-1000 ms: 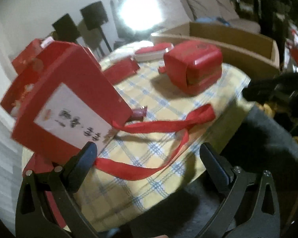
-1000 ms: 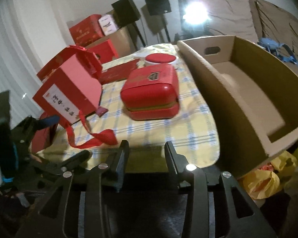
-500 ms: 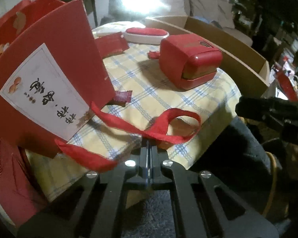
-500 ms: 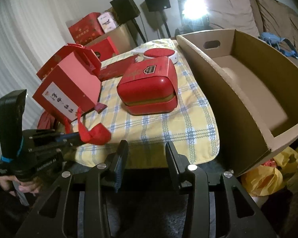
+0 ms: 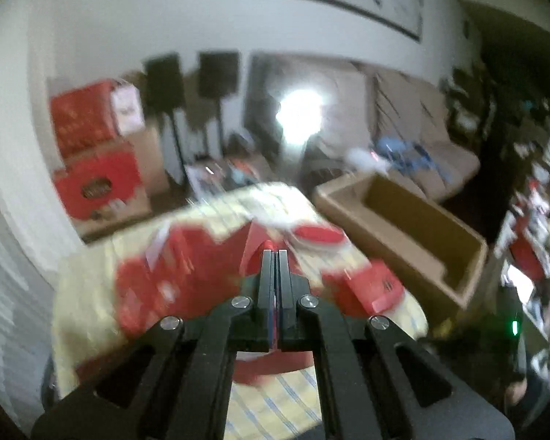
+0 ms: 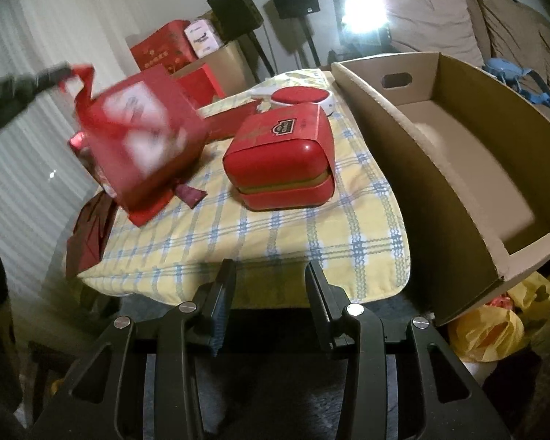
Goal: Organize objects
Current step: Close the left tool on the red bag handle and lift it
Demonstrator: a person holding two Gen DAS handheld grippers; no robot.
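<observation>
L gripper [image 5: 272,256] pinched shut on red box's ribbon [image 6: 77,73], box [image 6: 143,135] hanging far left of cardboard bin [image 6: 458,168]; R gripper [image 6: 269,278] part-open, empty.

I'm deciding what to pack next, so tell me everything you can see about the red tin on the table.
The red tin is a rounded, squarish box that looks like glossy metal, with a dark emblem on its lid and a gold band where lid meets base. It is closed and sits flat on the checked cloth, near the cardboard box. In front of a round red-topped container. No gripper touches it.
</observation>
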